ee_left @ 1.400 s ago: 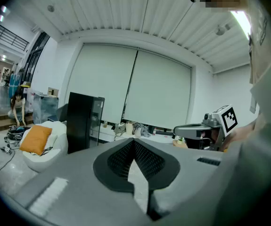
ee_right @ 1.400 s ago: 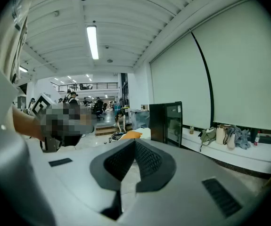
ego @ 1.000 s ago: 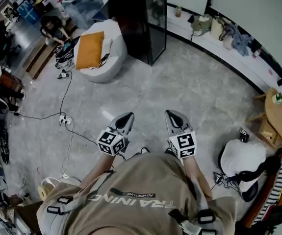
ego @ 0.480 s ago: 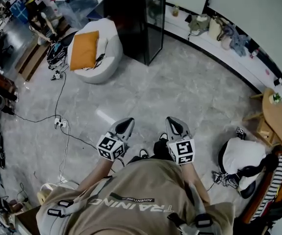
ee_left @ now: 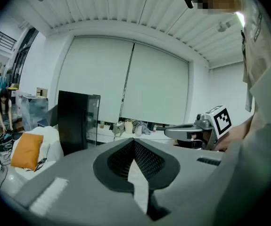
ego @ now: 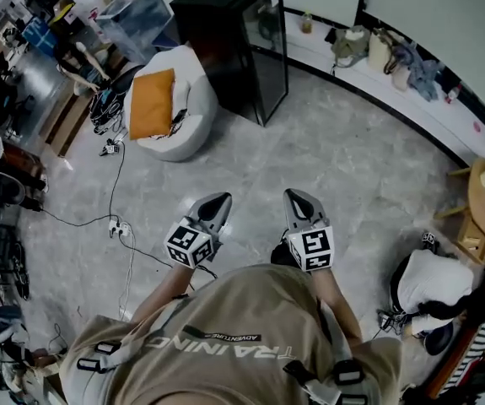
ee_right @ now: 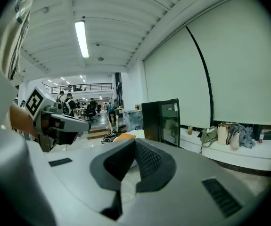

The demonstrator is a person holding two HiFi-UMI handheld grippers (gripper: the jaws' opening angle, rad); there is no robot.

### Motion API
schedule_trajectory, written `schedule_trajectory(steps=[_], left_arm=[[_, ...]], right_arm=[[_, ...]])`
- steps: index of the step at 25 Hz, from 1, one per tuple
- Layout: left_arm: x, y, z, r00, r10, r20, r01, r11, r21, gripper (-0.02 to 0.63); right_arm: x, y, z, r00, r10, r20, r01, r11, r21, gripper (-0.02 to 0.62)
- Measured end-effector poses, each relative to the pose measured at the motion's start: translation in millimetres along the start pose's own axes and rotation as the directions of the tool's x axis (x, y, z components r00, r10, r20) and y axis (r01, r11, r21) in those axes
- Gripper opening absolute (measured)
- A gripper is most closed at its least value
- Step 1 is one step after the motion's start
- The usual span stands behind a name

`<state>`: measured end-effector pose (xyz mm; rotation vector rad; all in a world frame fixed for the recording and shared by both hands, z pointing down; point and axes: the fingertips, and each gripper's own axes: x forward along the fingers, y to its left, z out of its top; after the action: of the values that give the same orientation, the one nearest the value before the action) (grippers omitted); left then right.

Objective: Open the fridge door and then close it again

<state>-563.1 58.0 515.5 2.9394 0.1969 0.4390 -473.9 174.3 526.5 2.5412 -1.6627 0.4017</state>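
fridge (ego: 240, 40): black box, glass door shut
left gripper (ego: 217, 202): jaws together, empty
right gripper (ego: 299, 201): same
beside fridge: round white beanbag (ego: 193, 112), orange cushion (ego: 152, 102)
floor (ego: 343, 167): grey marble

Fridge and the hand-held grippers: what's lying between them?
Only bare grey floor, seen in the head view; the white beanbag sits off to the left.

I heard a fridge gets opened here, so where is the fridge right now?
In the head view the black fridge stands at top centre, just right of the white beanbag and across the open floor from the person.
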Motion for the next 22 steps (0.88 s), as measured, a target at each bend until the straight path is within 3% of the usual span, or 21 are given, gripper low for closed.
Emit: schedule_trajectory(steps=[10,16,22], left_arm=[[88.2,34.9,15.5,0.996,0.077,-0.038,-0.078,0.996,-0.034,0.0],[117.8,47.4,32.5,0.996,0.091,-0.006,-0.091,0.986,-0.137,-0.001],[136.2,84.7,29.2,0.996,0.086,-0.034,-0.089,0.987,-0.136,0.0]], right_arm=[[76.6,-77.5,9.8,0.995,0.096,-0.014,-0.095,0.995,0.01,-0.004],[106.1,-88.2,9.3,0.991,0.127,-0.033,-0.126,0.992,0.019,-0.005],[140.7,-96.6,3.0,0.991,0.114,-0.075,-0.112,0.993,0.034,-0.005]])
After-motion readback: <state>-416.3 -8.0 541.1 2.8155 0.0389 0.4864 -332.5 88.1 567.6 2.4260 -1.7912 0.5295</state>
